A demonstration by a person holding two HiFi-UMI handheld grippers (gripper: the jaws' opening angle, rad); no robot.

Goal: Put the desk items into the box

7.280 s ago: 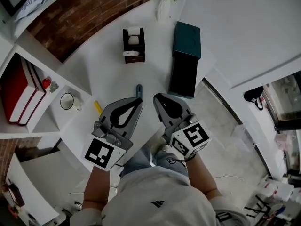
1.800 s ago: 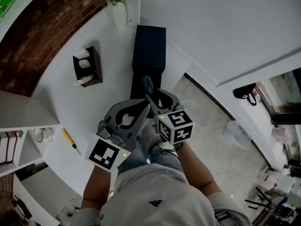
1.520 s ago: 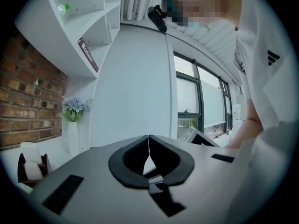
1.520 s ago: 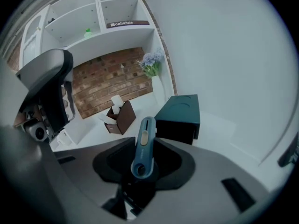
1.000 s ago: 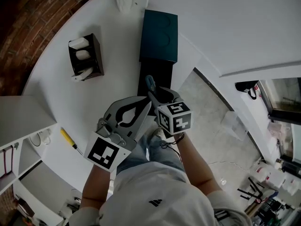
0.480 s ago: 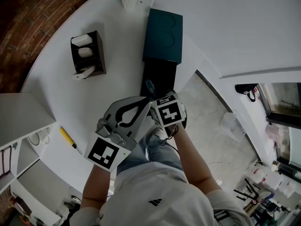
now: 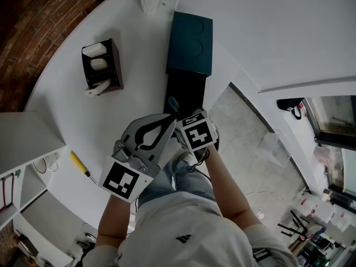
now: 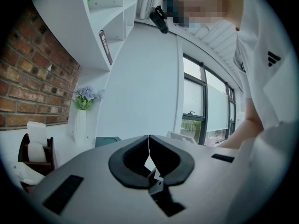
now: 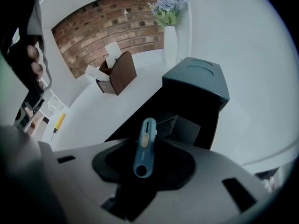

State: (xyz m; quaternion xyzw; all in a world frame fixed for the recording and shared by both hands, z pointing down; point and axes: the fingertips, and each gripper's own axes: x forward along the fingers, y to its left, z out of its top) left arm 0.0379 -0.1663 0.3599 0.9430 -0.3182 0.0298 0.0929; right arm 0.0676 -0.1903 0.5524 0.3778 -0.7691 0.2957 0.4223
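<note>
- Tall white vase [image 9: 171,43] of pale blue flowers [image 9: 167,6]: upright at the far end of the curved white surface [image 7: 128,102].
- Red-brown brick wall [image 7: 50,15]: behind it.
- White shelving unit [image 7: 28,141]: left.
- Grey floor [image 7: 245,127]: right, below.

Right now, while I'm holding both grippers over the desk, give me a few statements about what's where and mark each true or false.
1. The right gripper grips the blue utility knife. True.
2. The left gripper is open around a pen. False: its jaws are together with nothing between them.
3. The yellow screwdriver is in the box. False: it lies on the desk, far to the left of the box.
4. The box is open, and the knife is held over its dark opening. True.
</note>
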